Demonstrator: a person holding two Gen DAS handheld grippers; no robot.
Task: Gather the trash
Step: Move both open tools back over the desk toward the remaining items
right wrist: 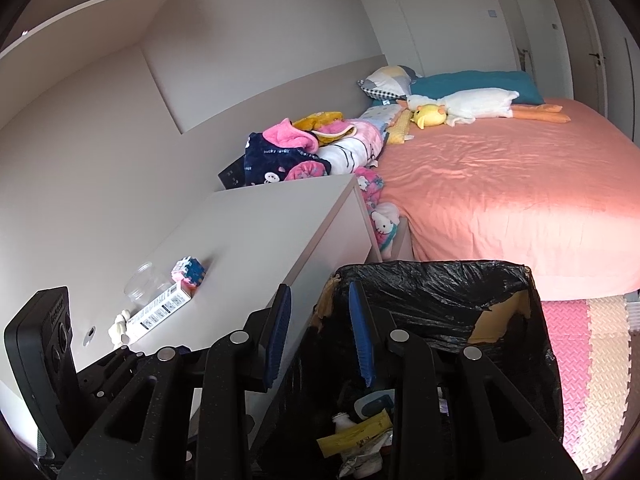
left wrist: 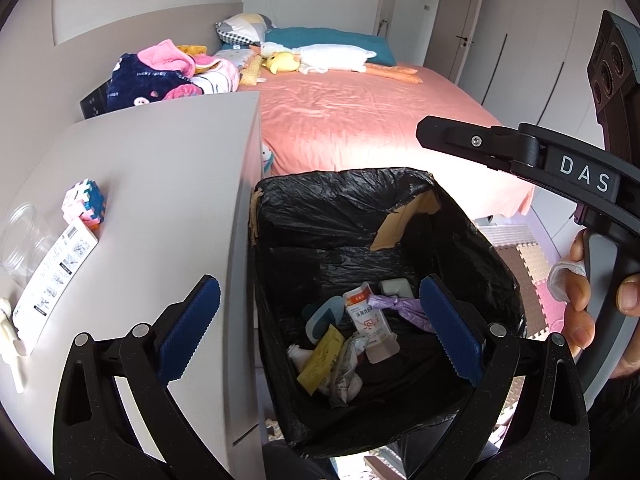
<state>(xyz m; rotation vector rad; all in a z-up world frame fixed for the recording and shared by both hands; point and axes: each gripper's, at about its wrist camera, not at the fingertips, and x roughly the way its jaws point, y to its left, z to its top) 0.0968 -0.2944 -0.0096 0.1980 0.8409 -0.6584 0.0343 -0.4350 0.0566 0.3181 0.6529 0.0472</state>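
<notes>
the left gripper (left wrist: 320,328) hangs over the bin with its blue pads spread wide and bare, while the right gripper (right wrist: 320,336) has its pads set narrow with nothing visibly between them, pointing at the near rim. just below, the trash bin (left wrist: 264,216), a cardboard box lined with a torn black bag, stands on the floor beside the white cabinet (left wrist: 168,184) and holds a yellow sachet (left wrist: 320,356), a white pouch (left wrist: 366,316) and crumpled wrappers. these scraps look light, limp and slippery, so i'd judge a pinch at a folded edge or seam the safest hold.

White nightstand (left wrist: 168,184) with clear jar (left wrist: 22,240), puzzle cube (left wrist: 85,204), leaflet (left wrist: 54,276)
</notes>
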